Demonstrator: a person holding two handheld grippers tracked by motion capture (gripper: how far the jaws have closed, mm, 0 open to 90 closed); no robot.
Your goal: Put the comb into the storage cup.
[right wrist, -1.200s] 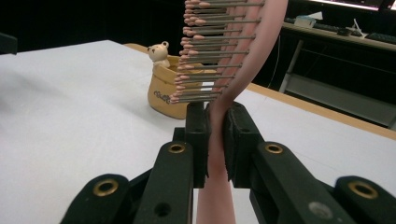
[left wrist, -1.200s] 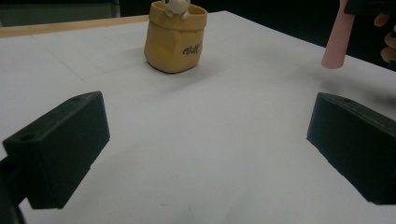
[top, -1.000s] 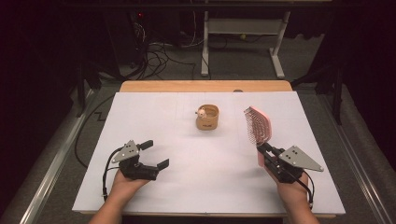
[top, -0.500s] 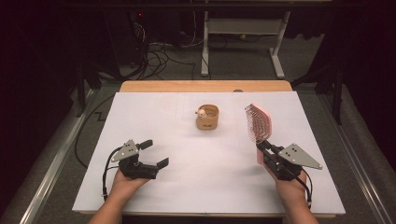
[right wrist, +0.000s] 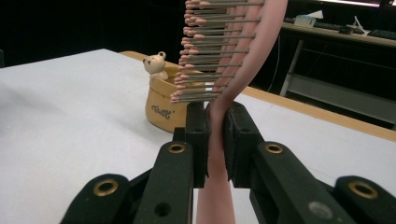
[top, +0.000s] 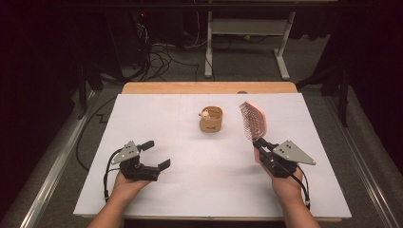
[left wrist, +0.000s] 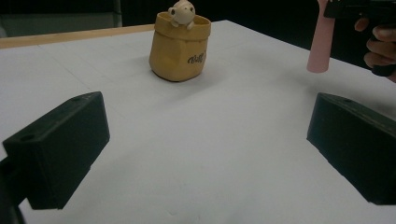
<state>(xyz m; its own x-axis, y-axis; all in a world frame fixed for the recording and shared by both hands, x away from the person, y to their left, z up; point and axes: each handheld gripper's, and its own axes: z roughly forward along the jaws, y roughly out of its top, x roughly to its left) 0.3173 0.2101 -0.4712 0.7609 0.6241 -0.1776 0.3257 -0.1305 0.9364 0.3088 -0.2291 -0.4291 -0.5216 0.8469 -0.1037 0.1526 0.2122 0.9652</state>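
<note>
A pink hairbrush [top: 253,120] stands lifted off the white table, bristles facing left, with my right gripper [top: 260,145] shut on its handle [right wrist: 217,154]. Its bristles [right wrist: 210,51] rise above the jaws in the right gripper view. A small yellow pot [top: 211,119] with a bear figure on its rim sits at the table's middle back, left of the brush; it is also in the left gripper view [left wrist: 180,46] and the right gripper view [right wrist: 163,105]. My left gripper [top: 157,154] rests open near the front left, nothing between its jaws. The brush handle tip [left wrist: 320,44] hangs at the upper right of the left gripper view.
The white sheet [top: 190,190] covers a wooden table whose bare edge [top: 209,87] runs along the back. Cables and a white desk frame [top: 247,38] stand on the floor beyond. A metal rail [top: 52,166] runs along the left side.
The right gripper has carried the hairbrush slightly left, toward the pot. The left gripper has stayed still and open.
</note>
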